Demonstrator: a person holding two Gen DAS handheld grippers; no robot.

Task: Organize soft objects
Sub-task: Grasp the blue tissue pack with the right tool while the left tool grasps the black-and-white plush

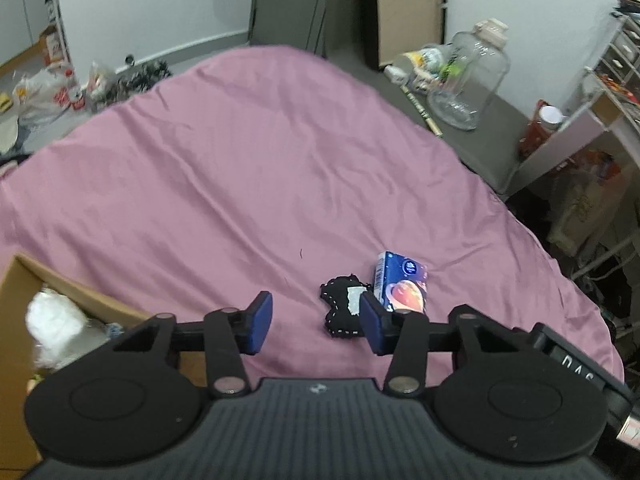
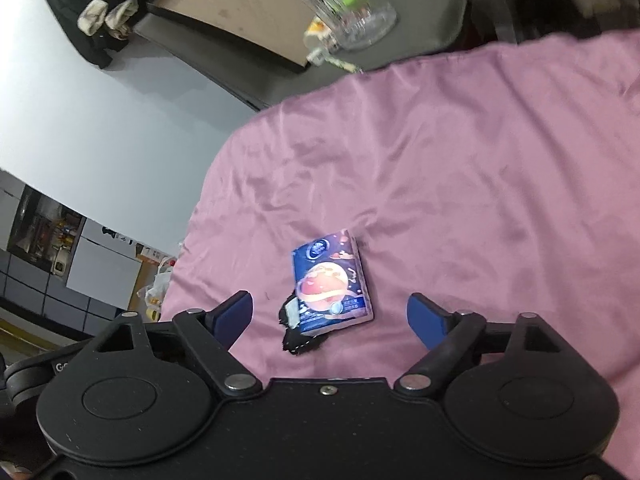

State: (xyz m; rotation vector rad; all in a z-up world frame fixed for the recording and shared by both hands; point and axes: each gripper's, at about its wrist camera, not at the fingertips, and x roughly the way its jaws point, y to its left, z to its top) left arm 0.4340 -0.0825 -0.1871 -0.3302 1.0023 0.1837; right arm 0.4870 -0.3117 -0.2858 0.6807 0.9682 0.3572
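Two items, tissue pack (image 2: pixel 332 284) and black cloth (image 1: pixel 342 312), remain on bed (image 1: pixel 240 160); cardboard box (image 1: pixel 24 300) at nine o'clock holds some. Left gripper (image 1: pixel 316 322) and right gripper (image 2: pixel 330 316): jaws apart, empty.

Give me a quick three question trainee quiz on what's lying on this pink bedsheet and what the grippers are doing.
1. True or false: the tissue pack touches the black fabric piece.
2. Which hand-held gripper has wider jaws: A left, B right?
3. Fill in: the cardboard box holds something white and ____.

Key: 1 true; 2 B; 3 fluffy.
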